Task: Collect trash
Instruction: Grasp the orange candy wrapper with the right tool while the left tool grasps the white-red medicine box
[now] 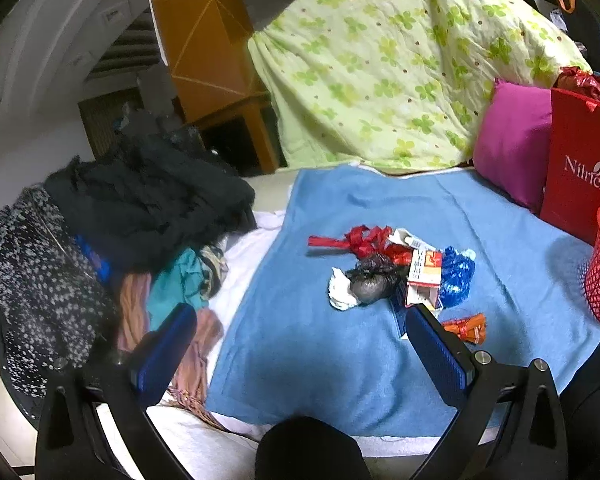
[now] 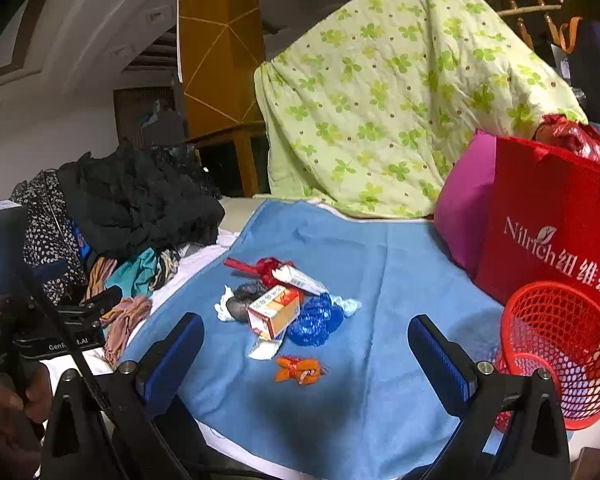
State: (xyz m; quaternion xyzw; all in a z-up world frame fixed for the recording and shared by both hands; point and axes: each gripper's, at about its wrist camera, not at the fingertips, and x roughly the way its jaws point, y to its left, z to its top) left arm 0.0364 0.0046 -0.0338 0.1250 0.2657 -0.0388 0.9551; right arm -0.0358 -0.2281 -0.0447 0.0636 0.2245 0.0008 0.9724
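Both grippers, left gripper (image 1: 300, 344) and right gripper (image 2: 306, 354), hover spread and empty; grabbing mid-frame trash pile (image 2: 278, 304) could snag blue towel (image 2: 400, 264).

Black grippers (image 1: 300, 320), blue finger pads (image 2: 440, 354)

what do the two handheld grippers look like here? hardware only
Both match: the left gripper and right gripper have black angular finger frames with silver bolts and ribbed blue pads. The right wrist view also shows the left unit's black body, a thin black cable and partly legible white lettering.
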